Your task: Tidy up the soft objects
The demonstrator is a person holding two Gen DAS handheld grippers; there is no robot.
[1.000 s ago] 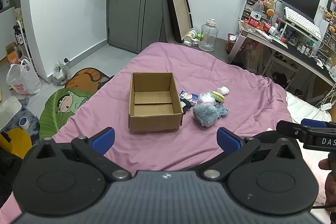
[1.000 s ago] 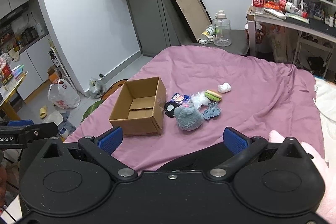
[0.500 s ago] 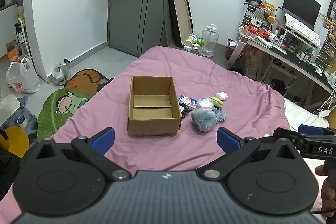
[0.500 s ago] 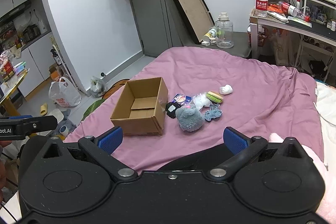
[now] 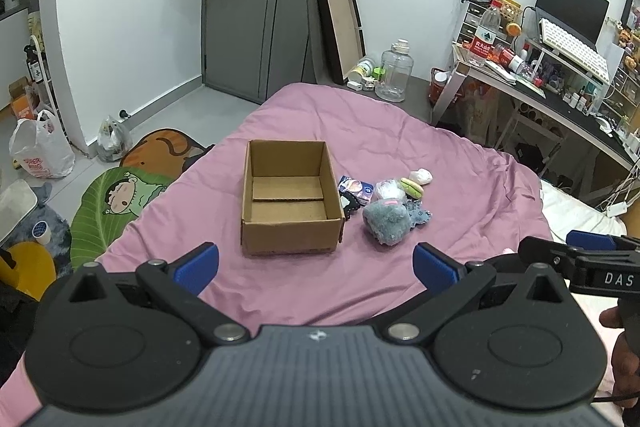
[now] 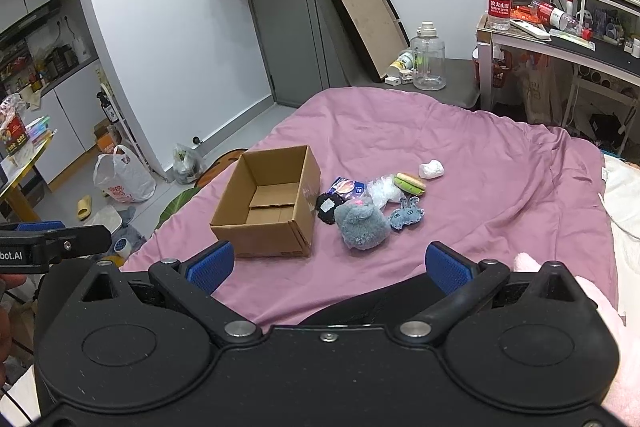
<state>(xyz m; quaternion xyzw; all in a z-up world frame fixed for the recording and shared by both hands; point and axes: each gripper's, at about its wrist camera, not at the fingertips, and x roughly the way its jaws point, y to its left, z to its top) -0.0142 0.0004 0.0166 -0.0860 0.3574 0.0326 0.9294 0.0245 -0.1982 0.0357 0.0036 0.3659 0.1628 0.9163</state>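
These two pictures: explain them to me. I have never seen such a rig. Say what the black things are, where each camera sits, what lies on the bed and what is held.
No robot here: a person holds one two-finger tool in each hand. Each camera sits on its tool and looks forward past the blue fingertips. The left tool and the right tool are both open and hold nothing. On the pink bed stands an open, empty box. To its right lies a heap of small soft things, the biggest a grey plush, plus a green-and-yellow toy.

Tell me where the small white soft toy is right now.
The small white soft toy lies on the purple bedspread, at the far right end of the toy cluster, just beyond the green-and-yellow burger toy, well right of the cardboard box.
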